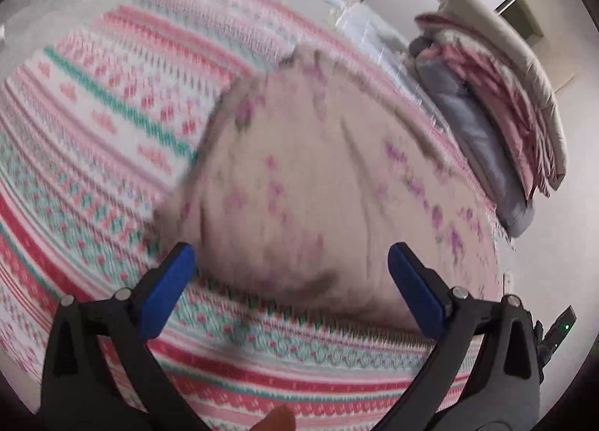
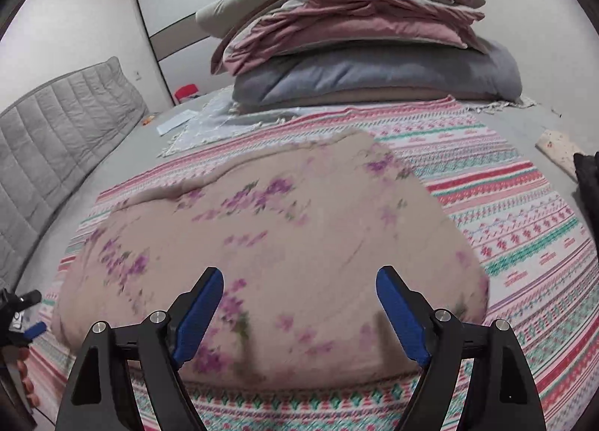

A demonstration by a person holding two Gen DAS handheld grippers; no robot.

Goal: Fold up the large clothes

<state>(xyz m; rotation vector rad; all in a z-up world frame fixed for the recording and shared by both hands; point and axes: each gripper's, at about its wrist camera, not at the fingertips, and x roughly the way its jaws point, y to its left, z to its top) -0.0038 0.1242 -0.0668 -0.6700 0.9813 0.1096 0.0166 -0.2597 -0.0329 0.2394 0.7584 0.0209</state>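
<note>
**Ana:** Left wrist view first: the left gripper (image 1: 290,274) hangs with its blue pads spread wide and nothing between them. Below it lies the floral garment (image 1: 299,184), already doubled into a rounded bundle in the middle of the striped blanket (image 1: 93,101).

**Ben:** Same on the right wrist view. The right gripper (image 2: 299,300) is splayed and empty above the near edge of the floral garment (image 2: 262,244). The garment sits on the striped blanket (image 2: 524,214), well short of the stack of bedding (image 2: 359,42) at the blanket's far edge.

**Ana:** So neither tong is clamped on cloth. I'd judge one fold is laid and the next grasp is due.

**Ben:** Agreed. To do it well, each gripper should come down on a near corner of the bundle, one toward each side, and pinch all layers together, not just the top one.

**Ana:** Then lift both corners evenly and carry them toward the far edge, keeping the cloth taut between the hands so no crease bunches in the middle.

**Ben:** And lower before letting go. The picture is blurred, so I can't tell how neatly the far edges line up.
</note>
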